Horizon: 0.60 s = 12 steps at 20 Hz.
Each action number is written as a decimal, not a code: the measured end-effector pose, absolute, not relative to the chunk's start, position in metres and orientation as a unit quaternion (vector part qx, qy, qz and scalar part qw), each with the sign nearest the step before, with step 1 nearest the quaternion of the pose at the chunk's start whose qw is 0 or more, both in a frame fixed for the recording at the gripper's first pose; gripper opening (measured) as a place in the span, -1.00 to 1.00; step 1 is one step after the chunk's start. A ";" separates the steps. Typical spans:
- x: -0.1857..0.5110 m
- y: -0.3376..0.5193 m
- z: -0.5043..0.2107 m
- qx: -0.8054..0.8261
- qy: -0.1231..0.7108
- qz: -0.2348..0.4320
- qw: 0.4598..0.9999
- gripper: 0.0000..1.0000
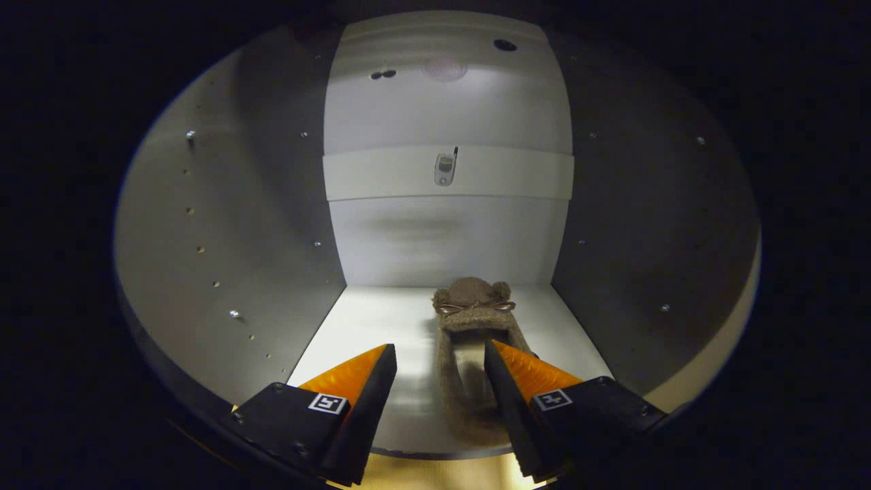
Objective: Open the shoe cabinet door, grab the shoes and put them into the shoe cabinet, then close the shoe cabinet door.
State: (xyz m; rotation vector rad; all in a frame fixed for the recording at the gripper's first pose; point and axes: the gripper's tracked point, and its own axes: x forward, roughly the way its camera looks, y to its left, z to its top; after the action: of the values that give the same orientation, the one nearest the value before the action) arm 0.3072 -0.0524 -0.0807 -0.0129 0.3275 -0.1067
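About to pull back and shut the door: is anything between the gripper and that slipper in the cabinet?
Nothing visible. The fuzzy brown slipper lies on the cabinet shelf, between the open gripper's fingers, close against the right one; neither clearly presses it.

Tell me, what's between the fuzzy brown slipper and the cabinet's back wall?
Nothing: in the gripper view, bare white shelf floor separates the fuzzy brown slipper from the white back wall. The open gripper straddles the slipper's heel.
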 end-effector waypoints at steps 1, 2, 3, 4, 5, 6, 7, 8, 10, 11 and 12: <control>0.295 -0.051 -0.074 -0.005 0.153 -0.052 0.987 0.69; 0.280 -0.049 -0.068 -0.003 0.144 -0.050 0.988 0.74; 0.268 -0.046 -0.062 -0.001 0.136 -0.049 0.989 0.85; 0.252 -0.045 -0.056 -0.002 0.130 -0.048 0.990 1.00; 0.238 -0.045 -0.053 -0.003 0.126 -0.048 0.991 0.99; 0.222 -0.043 -0.048 -0.004 0.122 -0.045 0.992 0.99; 0.207 -0.040 -0.043 -0.004 0.116 -0.039 0.993 0.99; 0.190 -0.038 -0.037 -0.005 0.110 -0.035 0.993 0.99; 0.154 -0.032 -0.020 -0.006 0.091 -0.024 0.996 0.99; 0.135 -0.026 -0.011 -0.002 0.080 -0.013 0.997 0.99; 0.115 -0.019 -0.001 0.002 0.070 0.001 0.998 0.99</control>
State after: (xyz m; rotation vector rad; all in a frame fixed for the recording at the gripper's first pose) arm 0.1145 -0.0195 -0.0015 0.0033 0.1392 0.0019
